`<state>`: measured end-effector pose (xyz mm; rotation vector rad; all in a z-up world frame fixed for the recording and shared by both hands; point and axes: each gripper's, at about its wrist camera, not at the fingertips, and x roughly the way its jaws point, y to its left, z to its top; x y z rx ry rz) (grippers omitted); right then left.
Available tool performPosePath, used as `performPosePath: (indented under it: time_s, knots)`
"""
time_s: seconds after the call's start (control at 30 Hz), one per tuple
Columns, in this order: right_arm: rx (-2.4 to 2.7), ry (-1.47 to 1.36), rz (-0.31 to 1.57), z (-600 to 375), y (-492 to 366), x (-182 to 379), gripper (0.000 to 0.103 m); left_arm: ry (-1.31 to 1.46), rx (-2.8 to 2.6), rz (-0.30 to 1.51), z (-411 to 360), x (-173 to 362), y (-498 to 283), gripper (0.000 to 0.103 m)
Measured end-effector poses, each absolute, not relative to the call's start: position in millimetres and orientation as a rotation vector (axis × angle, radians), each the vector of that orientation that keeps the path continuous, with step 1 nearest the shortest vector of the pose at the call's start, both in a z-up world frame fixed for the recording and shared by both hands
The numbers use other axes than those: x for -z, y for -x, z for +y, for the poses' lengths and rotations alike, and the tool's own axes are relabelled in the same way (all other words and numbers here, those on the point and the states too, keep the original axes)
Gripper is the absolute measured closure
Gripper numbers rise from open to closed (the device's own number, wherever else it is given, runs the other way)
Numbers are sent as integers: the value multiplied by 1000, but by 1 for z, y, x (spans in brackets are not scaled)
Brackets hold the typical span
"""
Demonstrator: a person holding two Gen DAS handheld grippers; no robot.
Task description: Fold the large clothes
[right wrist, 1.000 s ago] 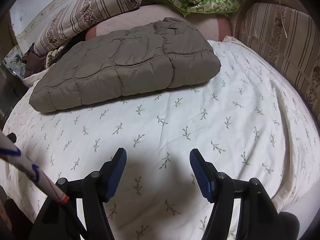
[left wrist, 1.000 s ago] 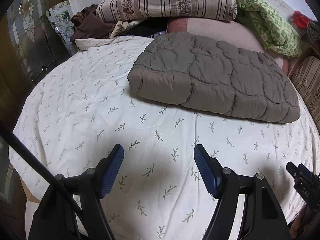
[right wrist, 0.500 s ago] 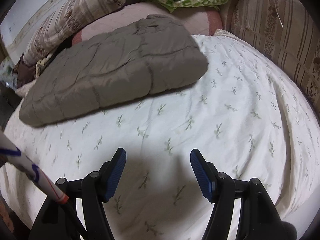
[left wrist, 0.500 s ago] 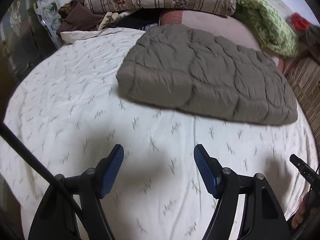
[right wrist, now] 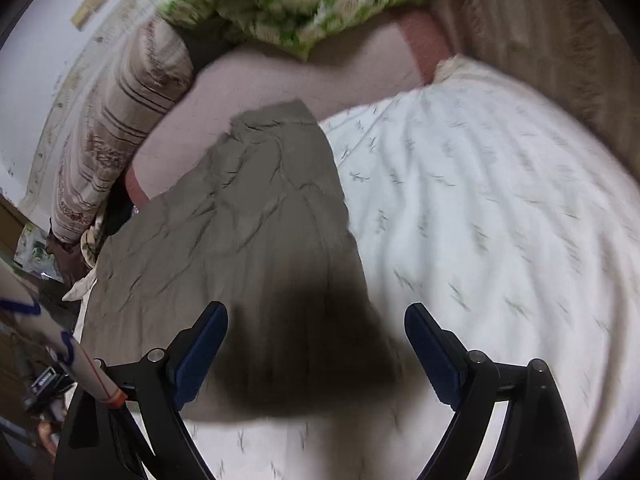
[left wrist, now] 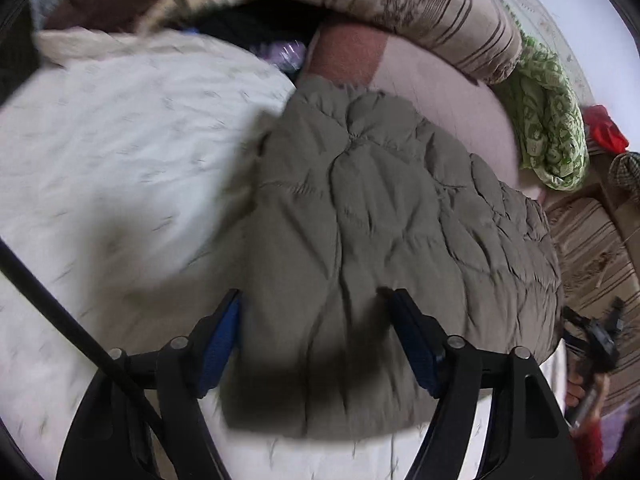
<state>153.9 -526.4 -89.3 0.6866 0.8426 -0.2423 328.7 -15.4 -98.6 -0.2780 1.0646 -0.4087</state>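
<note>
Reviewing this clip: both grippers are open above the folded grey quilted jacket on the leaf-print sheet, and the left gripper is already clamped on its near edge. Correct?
Not quite. The left gripper is not clamped: in the left wrist view its jaws stand wide apart over the grey quilted jacket, gripping nothing. The rest holds: the right gripper is open too, and the jacket lies on the leaf-print sheet.

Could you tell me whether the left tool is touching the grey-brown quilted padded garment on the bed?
Cannot tell. In the left wrist view the open left tool straddles the quilted garment, but blur and shadow hide any contact.
</note>
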Motion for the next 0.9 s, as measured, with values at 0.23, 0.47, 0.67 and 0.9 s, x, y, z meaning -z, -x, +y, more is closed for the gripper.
performPosePath:
  time_s: [0.23,0.47,0.67,0.9]
  knots:
    - [2,-904,926,-554,-217,147,4,471,599,1210,-15,149,-384,8]
    - [-101,-1025,871,-544,-221,149,38,417,657,1179,-45,138,-361,7]
    - [-116,-1011,784,-557,-168,113,55,367,747,1151,-70,101,-314,7]
    - [134,-985,801,-573,-143,114,34,247,565,1166,-93,106,-298,7]
